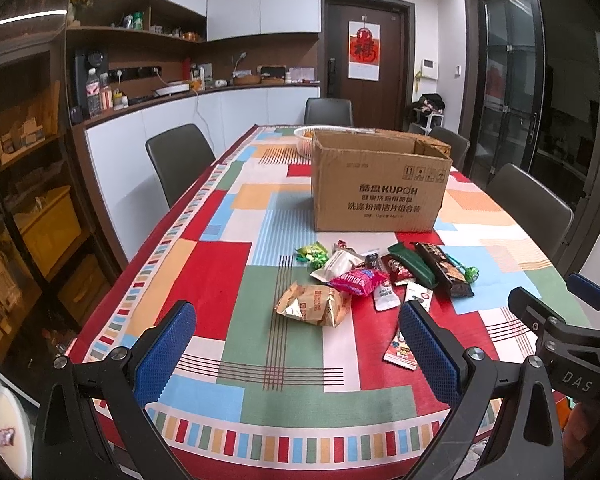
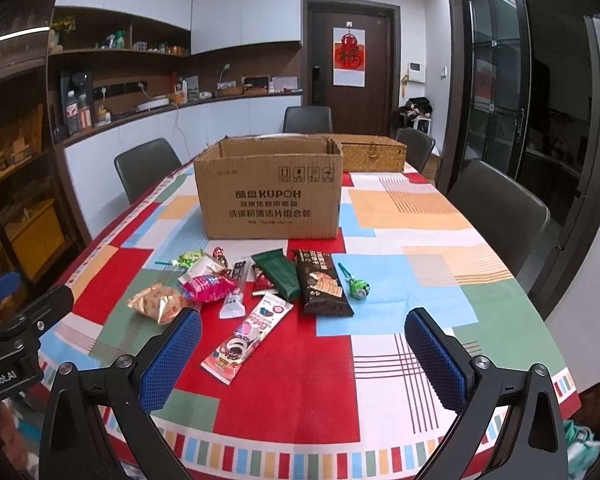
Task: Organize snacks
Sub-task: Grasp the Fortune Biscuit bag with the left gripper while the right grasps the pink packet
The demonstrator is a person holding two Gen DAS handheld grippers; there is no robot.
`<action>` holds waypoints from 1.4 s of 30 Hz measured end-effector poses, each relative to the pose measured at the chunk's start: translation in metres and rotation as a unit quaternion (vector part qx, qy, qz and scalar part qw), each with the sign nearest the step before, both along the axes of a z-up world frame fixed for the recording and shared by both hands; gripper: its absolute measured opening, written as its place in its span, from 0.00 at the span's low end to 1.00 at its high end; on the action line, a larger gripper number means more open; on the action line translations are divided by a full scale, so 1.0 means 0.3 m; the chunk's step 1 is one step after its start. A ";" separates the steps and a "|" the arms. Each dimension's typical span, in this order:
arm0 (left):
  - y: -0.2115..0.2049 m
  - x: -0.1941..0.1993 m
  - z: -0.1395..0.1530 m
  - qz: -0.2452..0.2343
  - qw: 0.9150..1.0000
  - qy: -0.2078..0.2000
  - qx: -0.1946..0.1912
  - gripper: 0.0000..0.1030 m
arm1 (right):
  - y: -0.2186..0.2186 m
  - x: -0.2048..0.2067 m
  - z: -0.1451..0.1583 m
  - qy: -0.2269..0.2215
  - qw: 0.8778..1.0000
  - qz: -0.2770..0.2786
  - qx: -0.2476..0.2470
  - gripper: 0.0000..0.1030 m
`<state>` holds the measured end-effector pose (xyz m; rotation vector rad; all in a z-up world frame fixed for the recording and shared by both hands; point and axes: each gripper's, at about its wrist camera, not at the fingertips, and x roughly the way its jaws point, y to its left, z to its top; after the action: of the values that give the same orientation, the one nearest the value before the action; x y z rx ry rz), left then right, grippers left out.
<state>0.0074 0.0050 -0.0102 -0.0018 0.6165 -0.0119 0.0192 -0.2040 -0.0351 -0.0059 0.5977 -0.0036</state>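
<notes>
A long table (image 1: 228, 264) under a bright patchwork cloth fills the room, grey chairs (image 1: 178, 160) along its sides. Left of it run white cabinets (image 1: 148, 136) and wooden shelves (image 1: 132, 30). Beyond its far end stands a dark door (image 1: 366, 60); right of it, glass doors (image 1: 508, 80).

Bright overhead room light, soft shadows, sharp centre, fisheye-bent dark edges

The left gripper (image 1: 298, 344) has matte black angular arms tipped with blue pads (image 1: 168, 350) in a fine diamond-grid texture, with round silver screws at the pivots. The right gripper (image 2: 302, 354) is built the same, with blue textured pads (image 2: 434, 358) and silver screws. From the left wrist view, its black body bears white letters "DAS"; from the right wrist view, the left one's reads "enRobot.AI".
</notes>
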 end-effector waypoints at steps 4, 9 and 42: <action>0.006 0.037 -0.015 0.002 1.000 0.017 -0.002 1.00 | 0.013 0.036 -0.009 0.020 1.000 0.007 -0.006 0.99; 0.015 0.092 -0.038 0.005 0.999 0.043 -0.004 1.00 | 0.031 0.090 -0.034 0.046 0.999 0.013 -0.013 0.99; 0.026 0.472 -0.276 -0.068 0.982 0.174 -0.002 1.00 | 0.107 0.455 -0.280 0.231 0.971 0.062 0.014 0.82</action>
<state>0.1490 0.0127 -0.0931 0.0353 0.9659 -0.1478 0.1557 -0.1719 -0.1190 -0.0178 1.0622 0.1312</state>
